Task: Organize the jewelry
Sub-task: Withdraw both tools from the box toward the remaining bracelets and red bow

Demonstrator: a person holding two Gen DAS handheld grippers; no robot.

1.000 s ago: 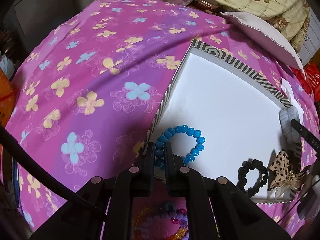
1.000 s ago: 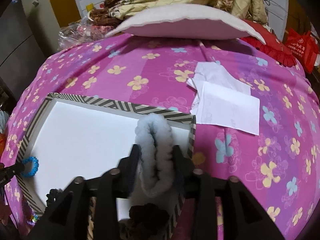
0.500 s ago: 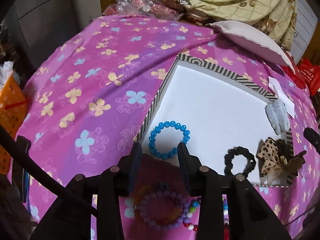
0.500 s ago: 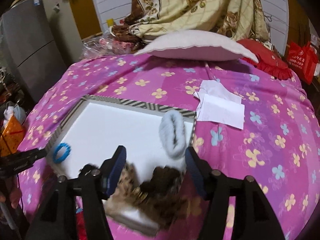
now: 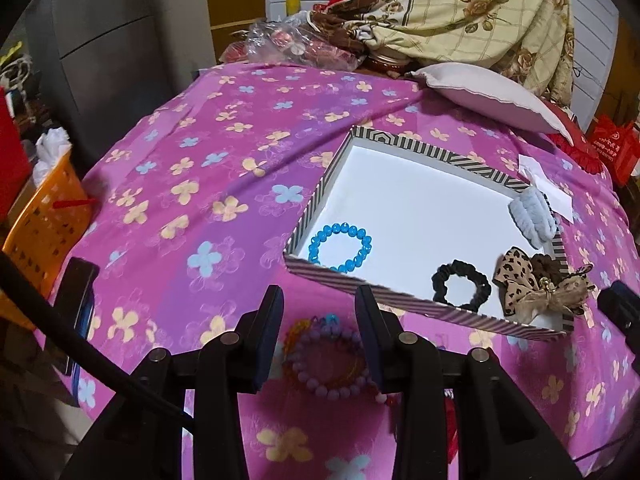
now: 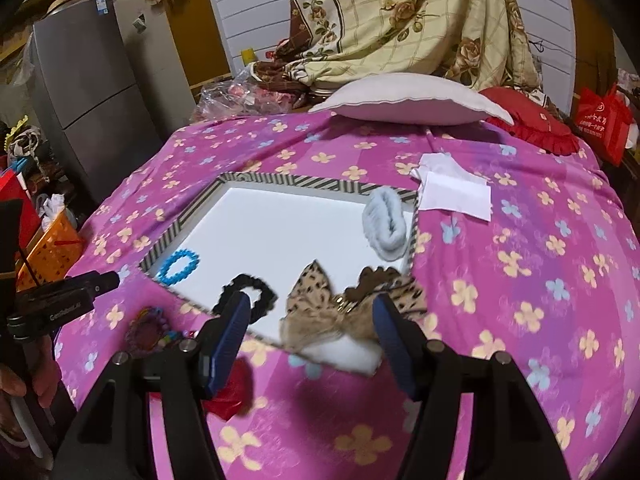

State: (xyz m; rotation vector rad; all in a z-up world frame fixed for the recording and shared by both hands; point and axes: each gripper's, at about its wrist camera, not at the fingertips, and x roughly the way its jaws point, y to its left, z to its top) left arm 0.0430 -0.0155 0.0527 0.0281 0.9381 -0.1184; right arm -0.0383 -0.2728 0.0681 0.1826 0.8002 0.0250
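Standing Clear — Both Jaws Released

Left gripper and right gripper gape, empty. Striped tray holds blue bracelet, black scrunchie. Only left view resolves purple bracelet outside — beads distinct.

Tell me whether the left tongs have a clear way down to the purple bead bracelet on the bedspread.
Probably yes. The left tongs are open and empty, and the purple bead bracelet lies right below them, outside the striped box. Other bracelets touching it could get caught too.
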